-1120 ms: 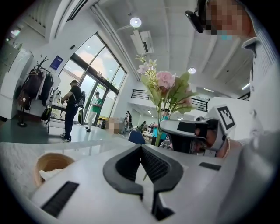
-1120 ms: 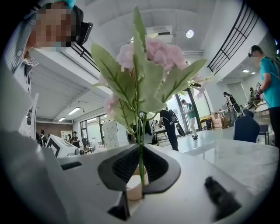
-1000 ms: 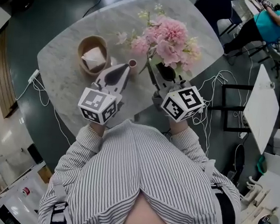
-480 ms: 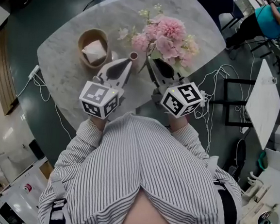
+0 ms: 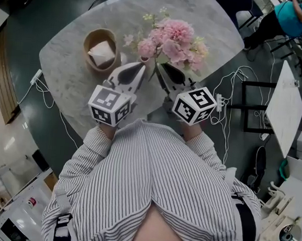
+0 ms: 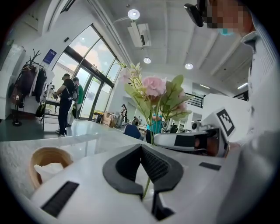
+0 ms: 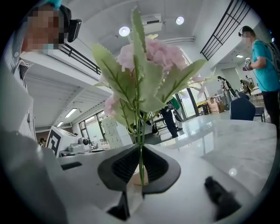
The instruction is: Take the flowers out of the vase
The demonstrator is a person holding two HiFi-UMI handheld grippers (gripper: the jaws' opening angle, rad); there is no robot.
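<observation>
A bunch of pink flowers (image 5: pixel 173 39) with green leaves stands over the marble table (image 5: pixel 70 79). Its stems run down into a small pinkish-brown vase (image 5: pixel 144 60). My right gripper (image 5: pixel 159 70) is shut on the green stems (image 7: pixel 141 162) just above the vase mouth (image 7: pixel 139 178). The blooms (image 7: pixel 153 54) rise right over its jaws. My left gripper (image 5: pixel 140 66) reaches in from the left, and its tips rest against the vase neck. Its jaws meet at the tips (image 6: pixel 141 147). One green stem (image 6: pixel 146 189) shows through the slit below them. The vase body is hidden.
A brown bowl (image 5: pixel 98 36) holding a white cloth sits left of the vase. The table's near edge runs just under both grippers. Cables (image 5: pixel 233 82) trail over the floor to the right. A white desk (image 5: pixel 283 110) and a seated person (image 5: pixel 291 19) are further right.
My right gripper has sunk a little with the flowers, drawing them slightly nearer to the left gripper. The left gripper has barely moved. Both pairs of jaws stand as before.
</observation>
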